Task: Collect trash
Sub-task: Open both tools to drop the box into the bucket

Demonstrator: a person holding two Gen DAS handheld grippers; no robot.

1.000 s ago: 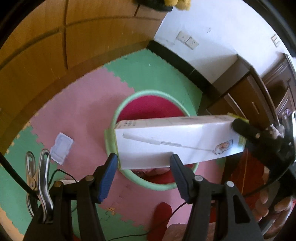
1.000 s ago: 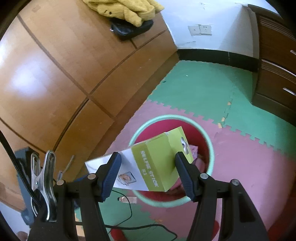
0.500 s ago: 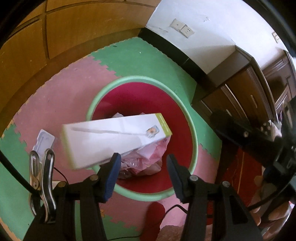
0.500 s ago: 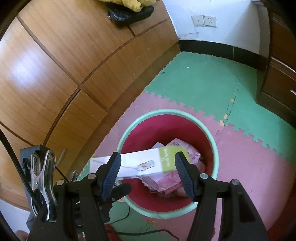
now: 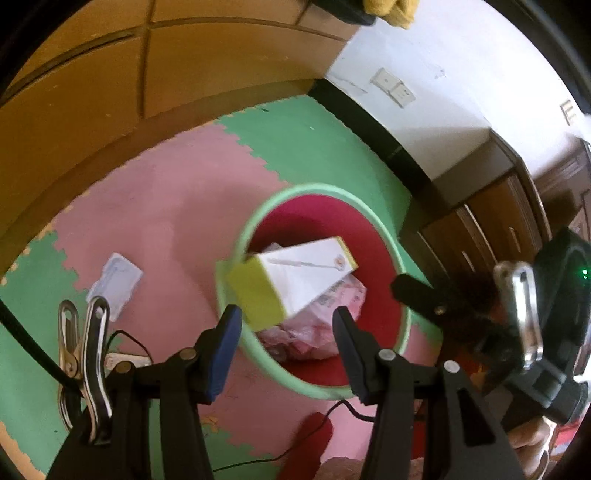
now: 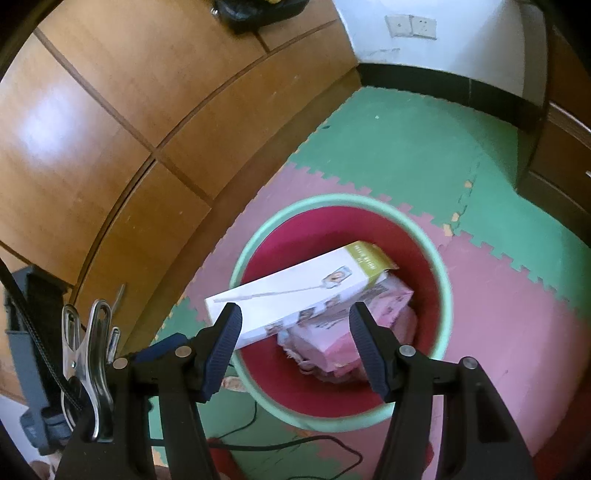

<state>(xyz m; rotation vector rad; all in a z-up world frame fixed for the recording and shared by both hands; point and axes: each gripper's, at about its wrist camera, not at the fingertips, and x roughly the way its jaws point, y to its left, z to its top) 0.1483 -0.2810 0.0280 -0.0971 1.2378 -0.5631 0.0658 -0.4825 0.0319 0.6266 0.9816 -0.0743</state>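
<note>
Trash count: one long white cardboard box with a yellow-green end (image 6: 295, 295), lying tilted in the round bin with the pale green rim and red inside (image 6: 441, 280). Far end of the box is down inside the bin; near end sticks out over the rim on the side toward the wooden cabinet (image 6: 122, 122). Under it, one crumpled pink plastic package (image 6: 354, 332) at the bin's bottom. One flat white plastic tray insert (image 5: 114, 284) is on the pink foam mat, well apart from the bin, outside it.

Grippers: two. Left gripper (image 5: 286, 341) is released, jaws apart with nothing between the pads, hovering above the bin's near rim. Its jaws have just been closing a little, with nothing between them. Right gripper (image 6: 295, 341) is also released, jaws wide, nothing gripped; the box shows between its fingers but lies lower, in the bin, not touching the pads.

Around: floor of interlocking foam tiles, pink and green (image 6: 413, 147). One black cable (image 6: 295, 443) runs across the mat just beside the bin's near side. Dark brown drawer unit (image 5: 498, 218) stands near the bin on the far side, against the white wall with two sockets (image 6: 410, 26). One red object (image 5: 310, 446) sits at the bottom edge of the left wrist view, too cut off to identify. Right gripper's body crosses the right side of that view, blocking the floor there.
</note>
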